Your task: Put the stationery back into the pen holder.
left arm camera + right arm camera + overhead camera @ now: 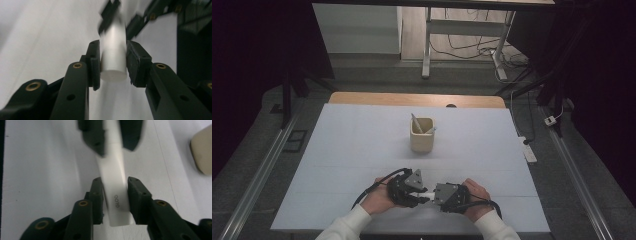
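One white marker (pixel 113 187) clamped between both grippers' fingers, left (pixel 113 63) and right (pixel 115 195); one cup (pixel 421 135) beyond.

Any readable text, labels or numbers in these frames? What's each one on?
"GLOO": printed lengthwise on the flat end of the white stick, between the jaws in the right gripper view.
No lettering shows on the stick's round end or on the beige cup; at this size, small print there could not be read.

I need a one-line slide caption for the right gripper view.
Both grippers hold one white glue stick end to end above the white table.
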